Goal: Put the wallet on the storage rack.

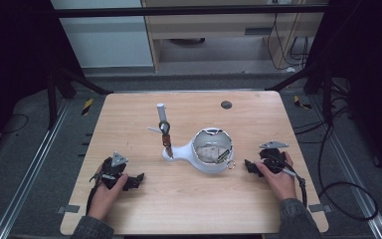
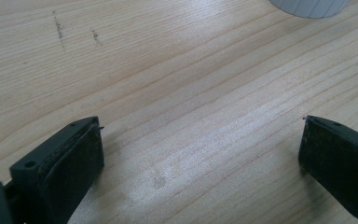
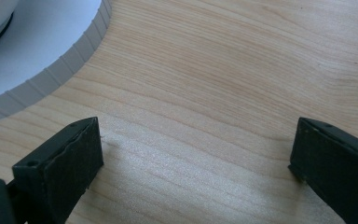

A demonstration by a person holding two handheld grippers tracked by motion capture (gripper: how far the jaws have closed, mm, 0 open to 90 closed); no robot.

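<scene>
A white whale-shaped holder (image 1: 206, 155) stands in the middle of the wooden table (image 1: 144, 209). Its round bowl holds a pale crumpled thing, and a small metal ring (image 1: 231, 165) hangs at its right rim. From its narrow tail end, dark tools with a looped handle (image 1: 164, 130) and a white tube (image 1: 160, 108) stick up. My left gripper (image 1: 135, 180) rests on the table left of the holder, jaws open over bare wood (image 2: 201, 122). My right gripper (image 1: 249, 166) lies right of the holder, open (image 3: 198, 123), with the holder's ribbed white edge (image 3: 56, 65) just beyond its jaws.
A dark round spot (image 1: 226, 104) sits near the table's far edge. The holder's white edge (image 2: 310, 7) shows at the top right of the left gripper view. Metal rails and cables run along the floor on both sides of the table.
</scene>
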